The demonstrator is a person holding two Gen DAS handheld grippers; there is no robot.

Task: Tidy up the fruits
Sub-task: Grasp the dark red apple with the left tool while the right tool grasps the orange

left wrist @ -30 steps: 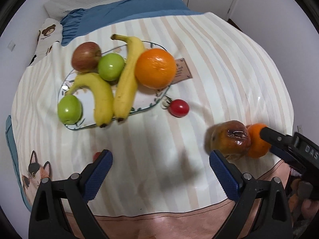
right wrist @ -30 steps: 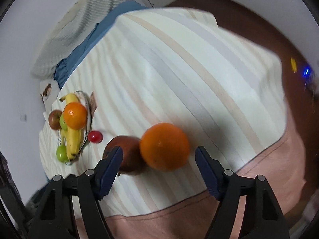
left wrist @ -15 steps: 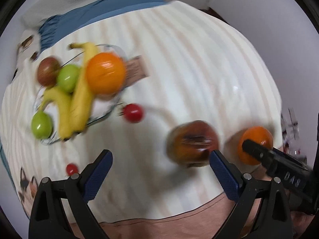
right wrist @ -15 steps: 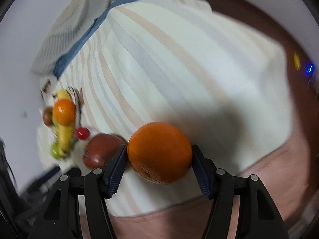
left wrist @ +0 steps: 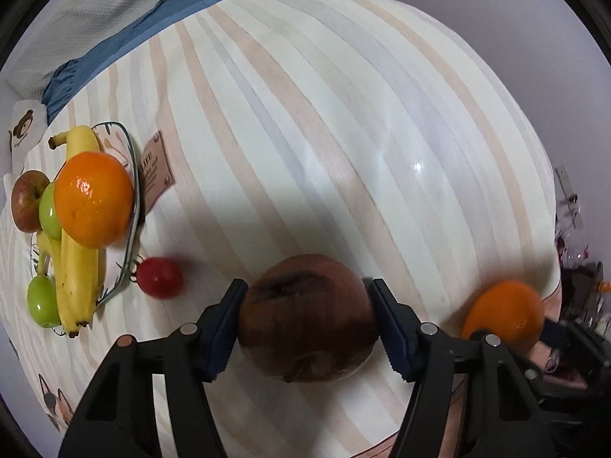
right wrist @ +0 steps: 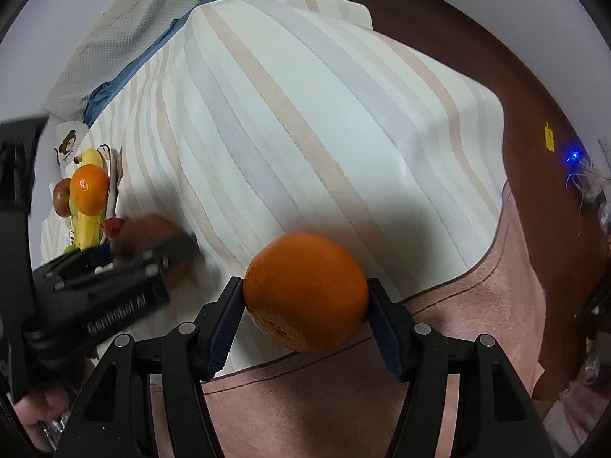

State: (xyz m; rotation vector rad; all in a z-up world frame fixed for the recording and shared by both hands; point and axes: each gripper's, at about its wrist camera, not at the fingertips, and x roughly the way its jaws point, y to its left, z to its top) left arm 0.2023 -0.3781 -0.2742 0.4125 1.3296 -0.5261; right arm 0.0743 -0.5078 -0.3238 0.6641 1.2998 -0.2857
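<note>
The left gripper (left wrist: 307, 320) is closing on a dark brown fruit (left wrist: 307, 316) near the front edge of the striped table (left wrist: 343, 114); both pads touch it. The right gripper (right wrist: 305, 297) is clamped on an orange (right wrist: 305, 290) at the front edge. A glass plate (left wrist: 131, 175) near the left edge holds bananas (left wrist: 78, 267), apples and another orange (left wrist: 93, 198). A small red fruit (left wrist: 159, 276) lies just beside the plate.

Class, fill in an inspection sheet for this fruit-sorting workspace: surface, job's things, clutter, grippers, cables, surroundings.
Surface: striped cloth over the table.
Job's things: plate holding bananas, apples and an orange; tomato beside it; brown fruit; second orange.
Clutter: brown label by the plate.
Grippers: left gripper closing around the brown fruit; right gripper clamps the second orange.
Cables: nothing seen.
Surroundings: blue fabric, pale walls.
</note>
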